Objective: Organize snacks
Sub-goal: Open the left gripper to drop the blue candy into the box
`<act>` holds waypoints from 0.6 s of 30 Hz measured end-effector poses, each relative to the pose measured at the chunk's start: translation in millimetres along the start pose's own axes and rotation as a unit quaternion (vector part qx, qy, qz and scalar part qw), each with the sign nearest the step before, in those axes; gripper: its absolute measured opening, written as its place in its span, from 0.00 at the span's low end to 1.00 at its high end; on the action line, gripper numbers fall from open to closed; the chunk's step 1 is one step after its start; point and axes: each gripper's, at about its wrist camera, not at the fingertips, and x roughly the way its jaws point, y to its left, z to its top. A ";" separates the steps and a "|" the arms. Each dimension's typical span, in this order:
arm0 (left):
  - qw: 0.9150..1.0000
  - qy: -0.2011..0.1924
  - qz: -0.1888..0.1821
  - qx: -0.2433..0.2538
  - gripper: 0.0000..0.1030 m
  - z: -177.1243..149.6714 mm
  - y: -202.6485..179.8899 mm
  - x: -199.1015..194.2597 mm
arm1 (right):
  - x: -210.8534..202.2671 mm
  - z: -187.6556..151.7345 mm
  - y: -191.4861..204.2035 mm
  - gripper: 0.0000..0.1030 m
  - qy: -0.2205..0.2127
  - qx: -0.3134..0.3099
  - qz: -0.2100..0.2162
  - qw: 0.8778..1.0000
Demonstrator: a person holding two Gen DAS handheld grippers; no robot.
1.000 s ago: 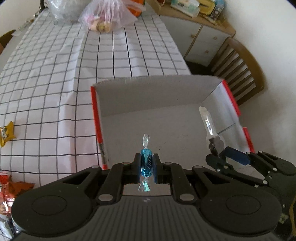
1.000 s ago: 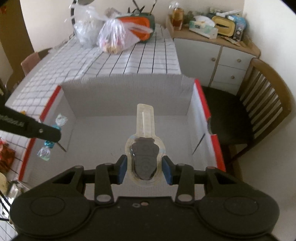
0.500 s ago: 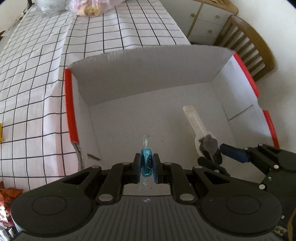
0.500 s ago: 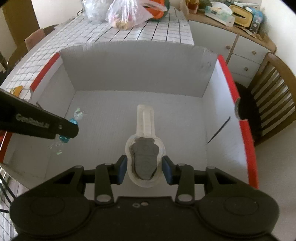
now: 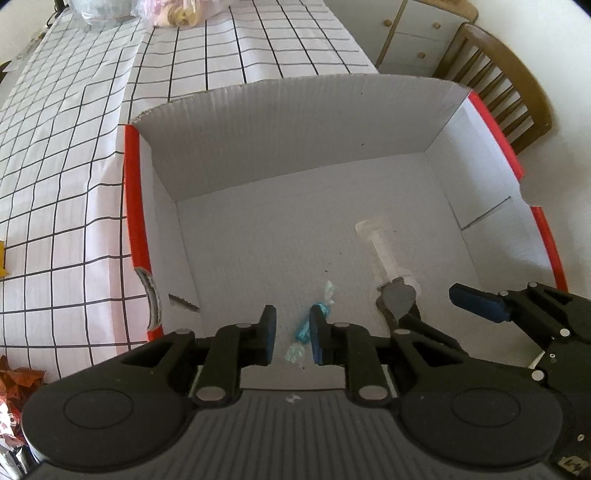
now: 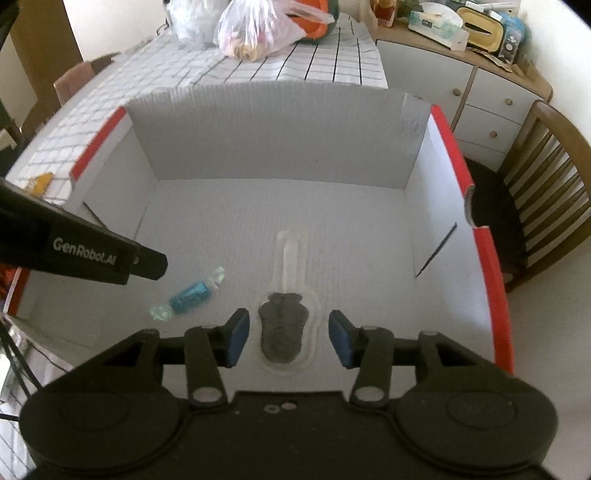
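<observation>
Change, left: We see that the left hand-held gripper (image 5: 291,332) has just been opening; its jaws stand narrowly apart. The candy (image 5: 308,326) that was clamped upright between the pads half a second ago now lies loose on the floor of the box (image 5: 295,147), low centre of the left view, just beside the right-hand pad.
Change, right: The right hand-held gripper (image 6: 288,338) has just been opening too. Its jaws stand moderately wide, and both pads are clear of the packet (image 6: 284,325) they held half a second ago.
Candy position: In the right view the candy (image 6: 190,294) rests tilted on the box floor, left of centre, just below the tip of the left hand-held gripper (image 6: 147,264).
Packet position: The packet lies flat on the floor between the open pads, its clear tab pointing toward the far wall; lower centre of the right view.
Meaning for task: We judge both snacks as delivered; this pair is done and both hand-held grippers are free.
Box contents: The candy and the packet only, near each other but apart. The rest of the floor is bare.
Worktop: The checked worktop (image 5: 74,166) carries more wrappers (image 5: 14,380) at the lower left edge of the left view, so we judge that sorting remains.
Bags: Plastic bags (image 6: 258,29) sit at the far end, top of the right view; their contents are unclear.
</observation>
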 end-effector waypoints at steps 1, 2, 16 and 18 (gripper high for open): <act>1.000 -0.003 -0.003 -0.001 0.22 -1.2 0.3 -2.9 | -3.9 -0.5 0.0 0.49 -0.005 0.002 0.003 1.000; 1.000 -0.007 -0.005 -0.001 0.23 -2.7 0.6 -6.4 | -8.7 -0.7 -0.4 0.50 -0.011 0.003 0.007 1.000; 0.997 -0.076 -0.023 -0.008 0.55 -27.4 9.3 -60.8 | -65.8 -6.1 -3.0 0.71 -0.079 0.030 0.031 0.996; 0.996 -0.089 -0.024 -0.009 0.57 -32.2 11.2 -69.8 | -73.5 -6.8 -2.1 0.75 -0.090 0.033 0.035 0.995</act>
